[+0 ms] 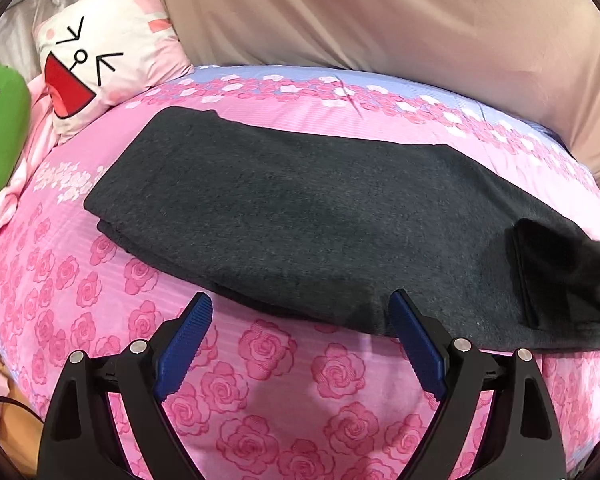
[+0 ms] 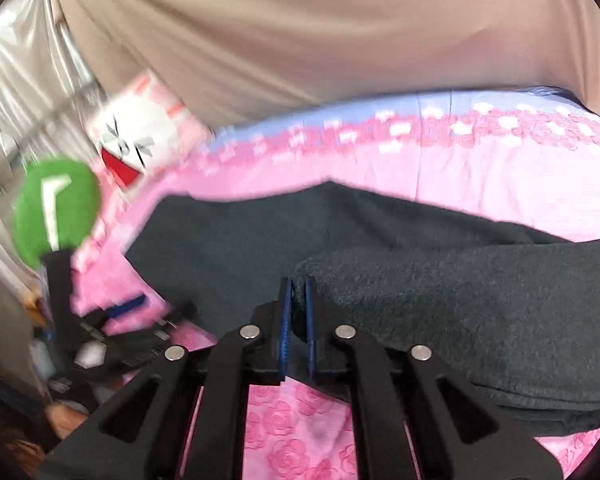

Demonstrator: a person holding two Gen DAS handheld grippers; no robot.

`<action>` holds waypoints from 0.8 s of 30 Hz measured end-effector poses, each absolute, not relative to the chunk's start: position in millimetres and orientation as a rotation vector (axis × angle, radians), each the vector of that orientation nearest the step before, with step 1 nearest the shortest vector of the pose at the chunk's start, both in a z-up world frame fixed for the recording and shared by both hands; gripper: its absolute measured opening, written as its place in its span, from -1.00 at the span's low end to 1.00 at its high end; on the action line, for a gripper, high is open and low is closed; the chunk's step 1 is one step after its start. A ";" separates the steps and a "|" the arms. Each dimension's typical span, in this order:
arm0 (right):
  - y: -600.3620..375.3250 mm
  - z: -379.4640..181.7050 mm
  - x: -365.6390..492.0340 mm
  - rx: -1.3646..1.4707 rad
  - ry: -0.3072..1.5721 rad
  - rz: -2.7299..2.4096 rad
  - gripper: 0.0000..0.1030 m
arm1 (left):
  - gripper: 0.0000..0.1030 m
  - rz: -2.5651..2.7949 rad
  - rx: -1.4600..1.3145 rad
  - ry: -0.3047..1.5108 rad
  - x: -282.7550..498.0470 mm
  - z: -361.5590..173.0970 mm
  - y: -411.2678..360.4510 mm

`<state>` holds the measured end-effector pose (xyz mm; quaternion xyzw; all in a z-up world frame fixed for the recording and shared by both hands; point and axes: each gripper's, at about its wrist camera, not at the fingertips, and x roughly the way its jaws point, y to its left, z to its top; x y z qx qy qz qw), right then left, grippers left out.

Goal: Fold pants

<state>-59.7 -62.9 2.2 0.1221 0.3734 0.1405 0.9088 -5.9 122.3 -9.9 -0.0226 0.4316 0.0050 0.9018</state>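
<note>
At the near edge of the left wrist view, the left gripper stands with its jaws spread wide, nothing between them, its ribbed blue pads poised over the rose-printed pink bedspread just short of the pants. The gripper's black frame is cut off by the bottom of the picture. The pants are dark grey, of a fuzzy knit, already folded lengthwise into a long flat band lying across the bed; their right end, where a darker flap turns over, runs out of the frame.

That end shows better in the right wrist view, which is smeared by motion. There the right gripper has its jaws nearly together, pinching a fold of the pants between the blue pads, and the cloth bulges up in a thick roll to the right of the grip. The same view catches the other gripper at lower left as a blurred black shape with a green round marker above it; its details cannot be made out.

Farther off, a white and pink pillow printed with a cartoon face leans at the bed's left corner, sharp in the left view and blurred in the right. Behind everything hangs a plain beige cloth, creased and soft, with shiny silver sheeting at far left.
</note>
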 end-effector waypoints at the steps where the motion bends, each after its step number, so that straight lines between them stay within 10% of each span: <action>1: -59.2 -15.5 -53.6 0.212 0.823 0.261 -0.82 | 0.70 0.009 -0.048 0.894 -5.8 -10.3 122.6; 4: -61.6 -39.7 -52.1 0.192 0.889 0.202 -0.64 | 0.70 0.003 -0.038 0.894 -6.9 -10.2 123.2; 7: -62.2 -33.3 -63.0 0.193 0.848 0.198 0.01 | 0.69 -0.009 -0.059 0.892 -6.5 -9.0 124.9; 13: -46.9 -45.8 -59.8 0.056 0.846 0.154 -0.19 | 0.69 -0.050 -0.196 0.902 0.8 -3.7 140.4; 15: -45.2 -44.1 -57.0 0.019 0.837 0.126 -0.78 | 0.69 -0.041 -0.224 0.900 2.0 -1.2 151.4; 24: -44.1 30.1 -38.0 0.237 0.694 0.270 -0.71 | 0.69 0.068 -0.369 0.854 8.5 11.7 225.3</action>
